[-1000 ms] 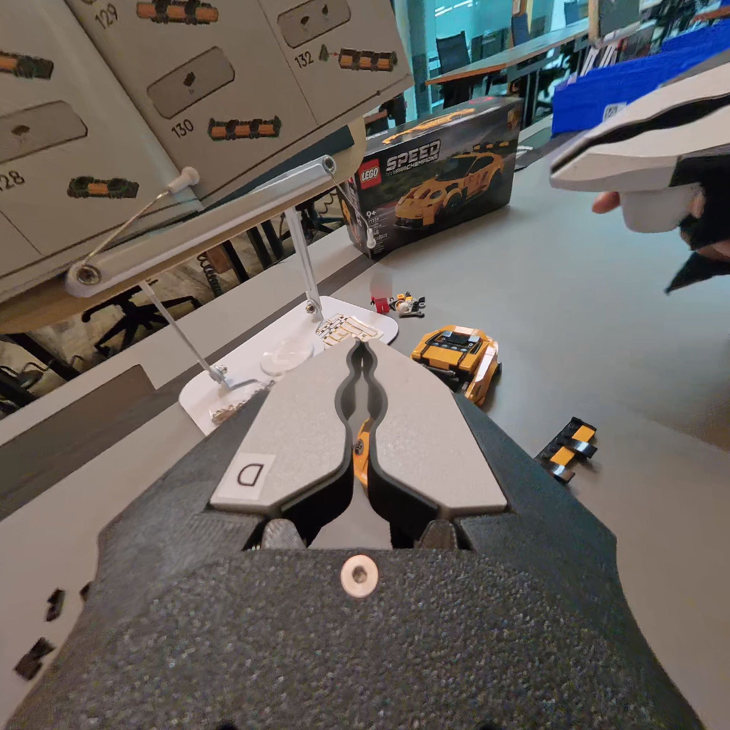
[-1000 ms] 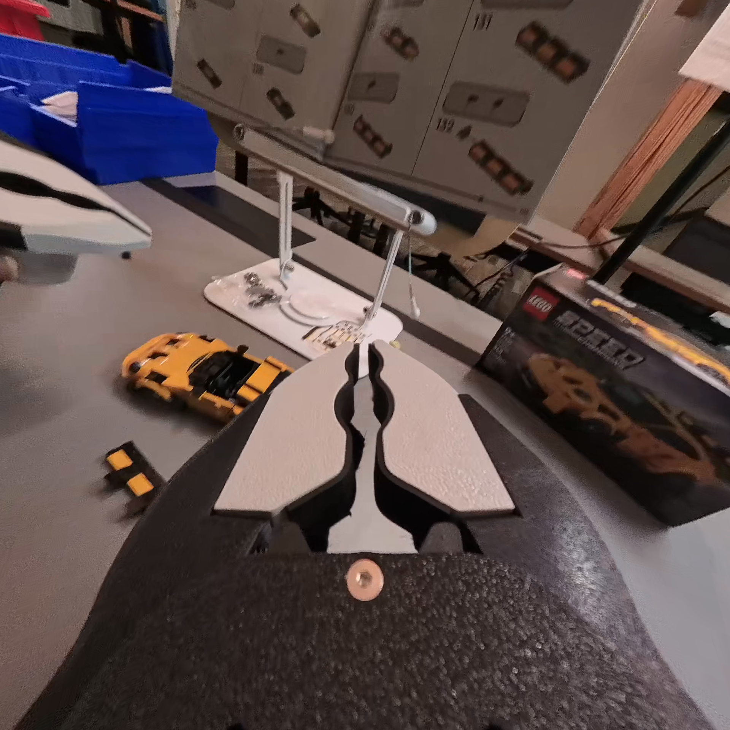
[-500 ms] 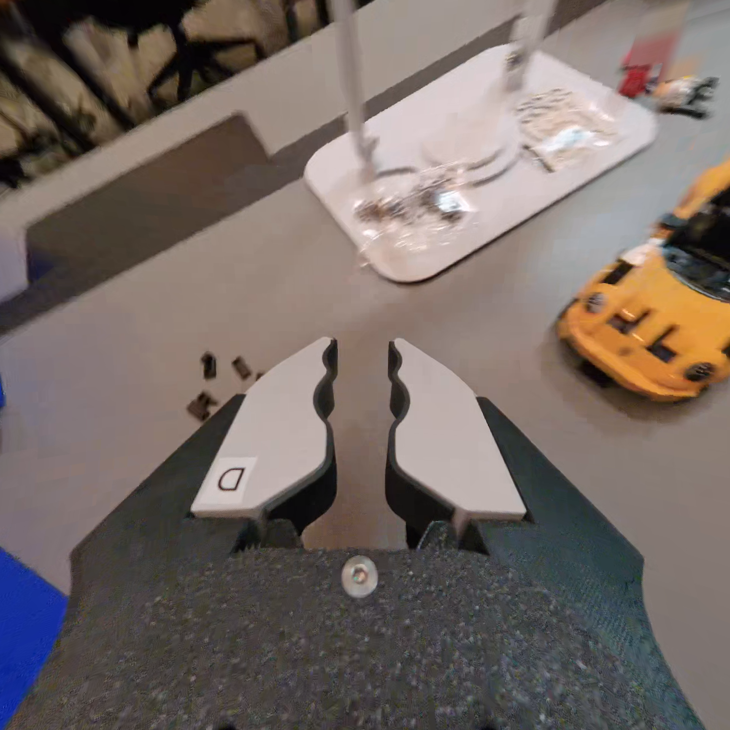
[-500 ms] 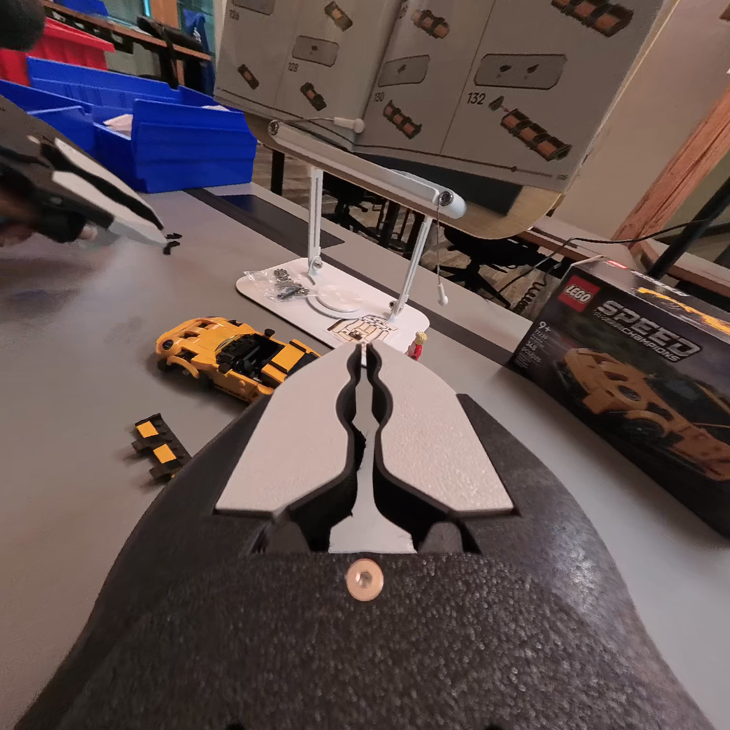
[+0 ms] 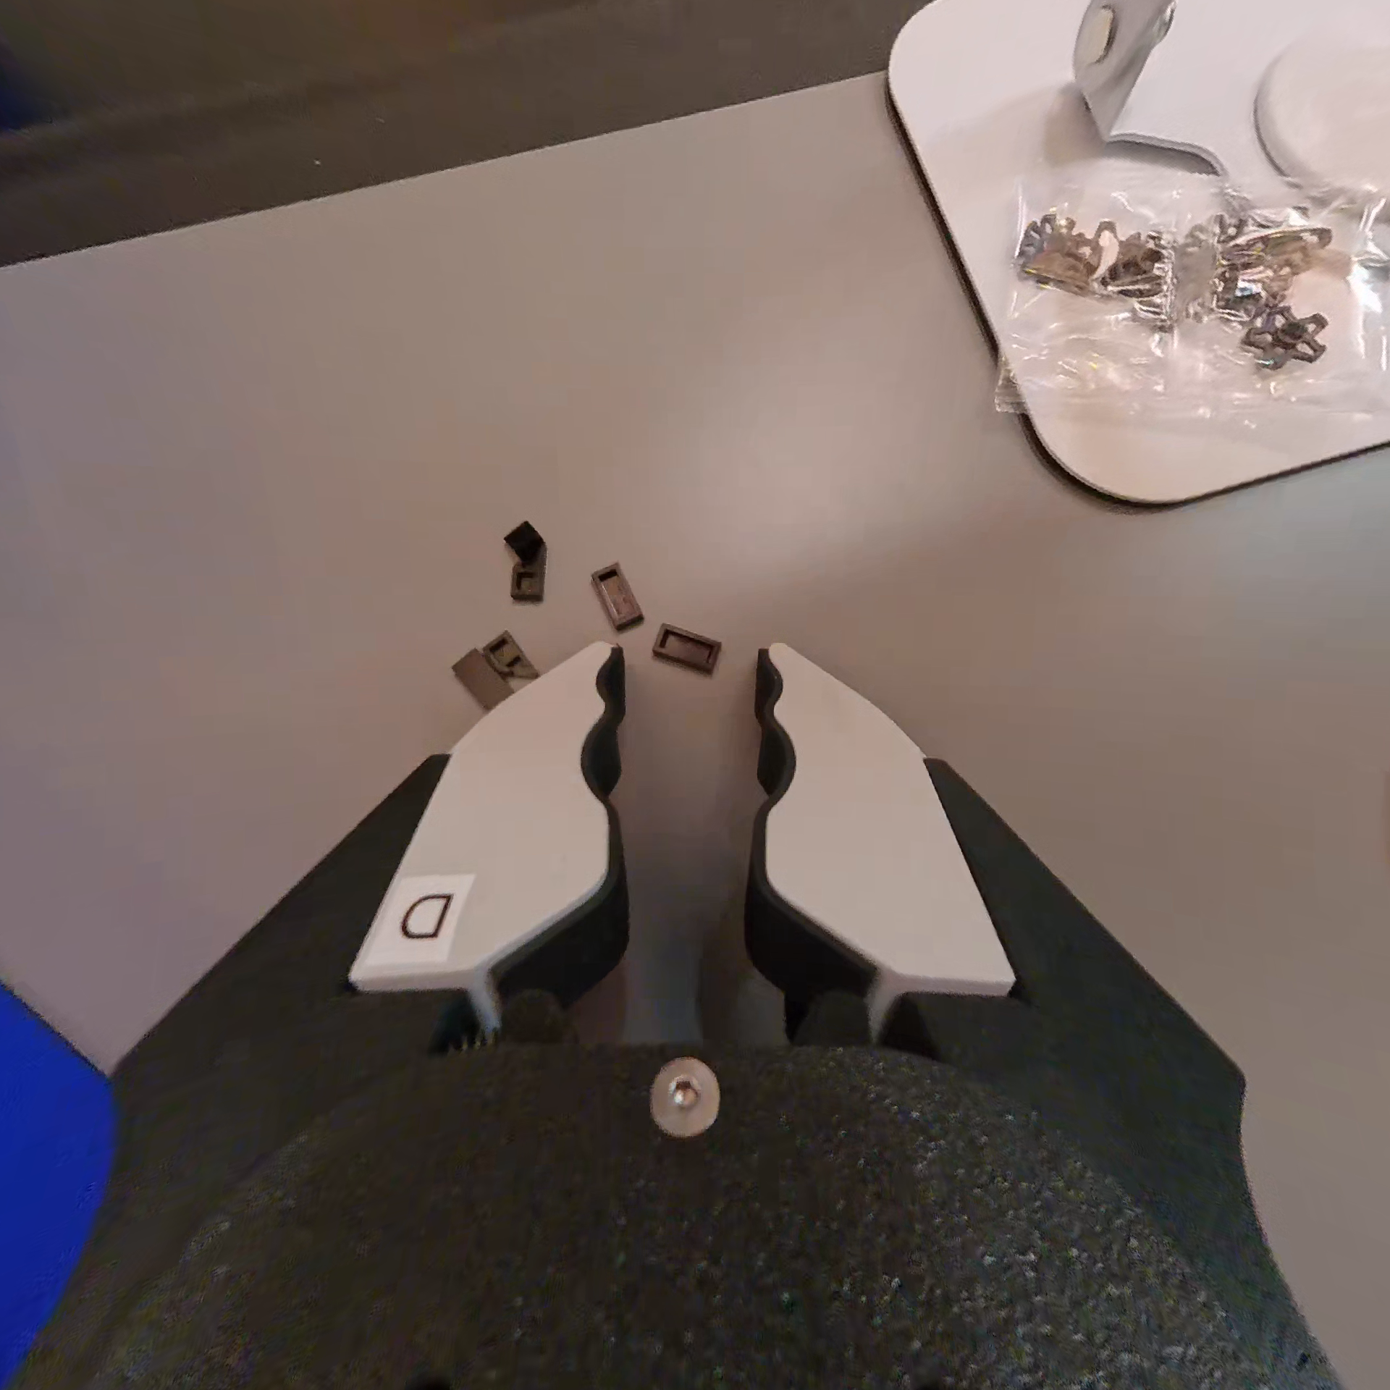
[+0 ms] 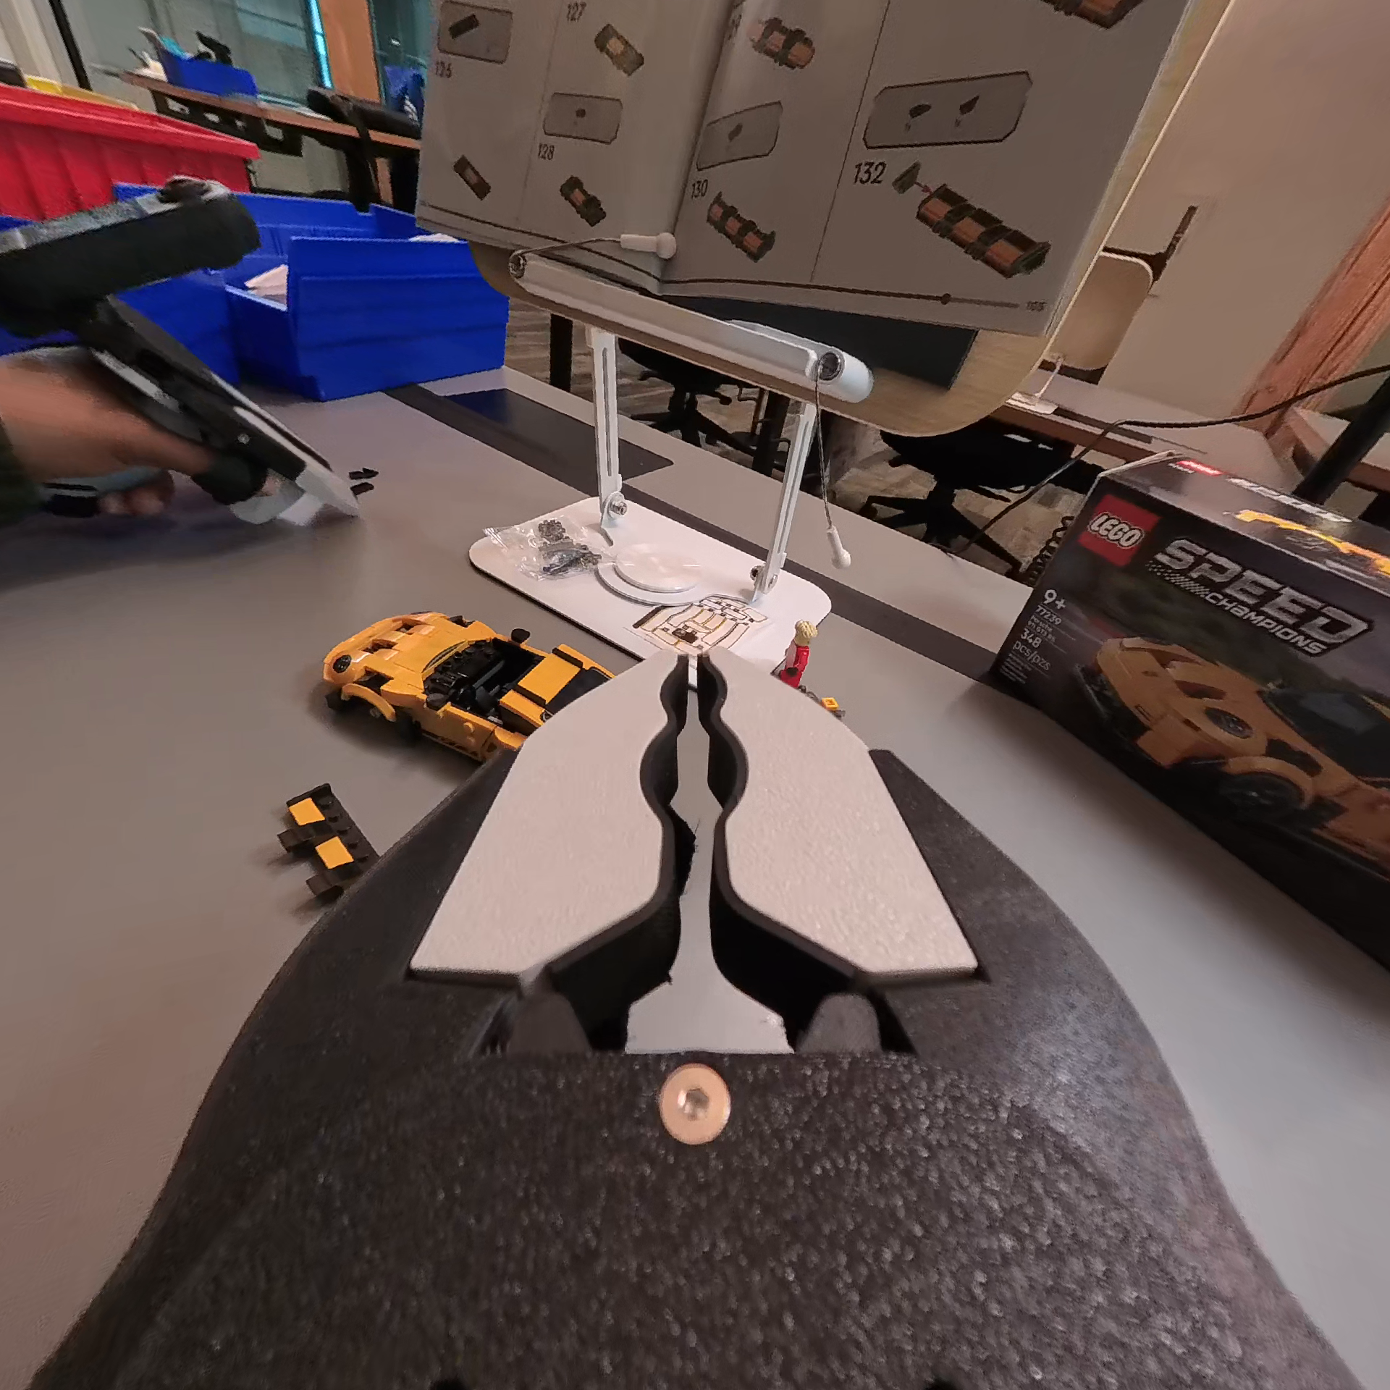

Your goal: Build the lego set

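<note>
While the right gripper [image 6: 692,662] sits nearly closed and empty, the left gripper [image 5: 688,653] gapes, empty, over small black pieces [image 5: 617,598] at 12 o'clock.

table [image 5: 376,376]: smooth matt grey | bag [image 5: 1173,301]: clear glossy plastic | box [image 6: 1218,662]: glossy card | car [image 6: 459,677]: shiny plastic

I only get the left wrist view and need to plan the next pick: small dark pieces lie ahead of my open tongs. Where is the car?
Observer: The yellow car sits on the table near the white stand base.
Operator: And the right tongs?
Observer: The right tongs are shut and empty.
Operator: Any other subassembly?
Observer: A black-and-yellow strip lies apart from the car, nearer the right tongs.
</note>
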The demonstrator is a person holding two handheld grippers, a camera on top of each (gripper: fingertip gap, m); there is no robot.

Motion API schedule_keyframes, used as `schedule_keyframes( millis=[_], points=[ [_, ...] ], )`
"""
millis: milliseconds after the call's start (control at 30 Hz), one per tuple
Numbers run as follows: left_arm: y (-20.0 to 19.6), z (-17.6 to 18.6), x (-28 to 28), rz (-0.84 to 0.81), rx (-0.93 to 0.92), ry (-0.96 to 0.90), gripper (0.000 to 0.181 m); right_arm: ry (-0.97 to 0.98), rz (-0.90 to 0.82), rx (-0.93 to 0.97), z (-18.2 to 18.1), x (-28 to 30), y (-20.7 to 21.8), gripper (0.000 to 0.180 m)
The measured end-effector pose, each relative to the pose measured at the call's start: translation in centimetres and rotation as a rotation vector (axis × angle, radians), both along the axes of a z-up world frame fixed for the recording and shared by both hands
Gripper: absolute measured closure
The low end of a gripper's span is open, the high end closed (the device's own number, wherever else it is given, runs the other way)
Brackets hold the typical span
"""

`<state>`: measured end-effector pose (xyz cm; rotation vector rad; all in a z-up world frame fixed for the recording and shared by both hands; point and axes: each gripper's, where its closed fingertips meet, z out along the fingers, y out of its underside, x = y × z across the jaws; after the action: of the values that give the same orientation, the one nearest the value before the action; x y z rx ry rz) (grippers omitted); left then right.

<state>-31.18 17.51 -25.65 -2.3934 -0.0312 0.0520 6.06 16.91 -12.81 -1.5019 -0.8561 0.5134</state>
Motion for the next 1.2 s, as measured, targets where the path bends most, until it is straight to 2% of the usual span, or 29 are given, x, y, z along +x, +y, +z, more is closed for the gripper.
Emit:
schedule_keyframes(
  millis=[167,367,467,567,667,733,833,933,1200],
  points=[
    [0.3,0.0,0.4,-0.029,0.009,-0.004,0.164,-0.008,0.004,-0.015,-0.4,0.0,0.2,0.177],
    [-0.3,0.3,1.5,-0.092,0.022,-0.021,0.165,-0.027,0.006,-0.005,-0.8,-0.2,0.1,0.177],
    [-1.2,3.8,7.3,-0.276,0.141,-0.276,0.165,-0.044,0.069,0.025,-0.9,-1.1,-0.9,0.176],
    [-3.7,9.5,15.5,-0.534,0.238,-0.751,0.165,-0.064,0.210,0.067,-0.9,-3.4,-3.4,0.174],
    [-6.7,13.6,21.8,-0.727,0.218,-1.194,0.165,-0.120,0.335,0.191,-0.2,-5.8,-6.3,0.172],
    [-8.5,14.5,24.8,-0.812,0.126,-1.404,0.165,-0.168,0.368,0.325,0.9,-6.8,-7.5,0.170],
    [-10.3,14.5,27.9,-0.881,0.013,-1.558,0.165,-0.190,0.425,0.435,2.1,-7.6,-9.0,0.170],
    [-10.7,14.7,29.2,-0.871,-0.014,-1.655,0.165,-0.209,0.430,0.498,2.5,-8.0,-9.9,0.168],
    [-11.0,15.1,29.9,-0.842,-0.028,-1.736,0.165,-0.264,0.393,0.576,2.3,-8.2,-10.3,0.169]
  ],
)
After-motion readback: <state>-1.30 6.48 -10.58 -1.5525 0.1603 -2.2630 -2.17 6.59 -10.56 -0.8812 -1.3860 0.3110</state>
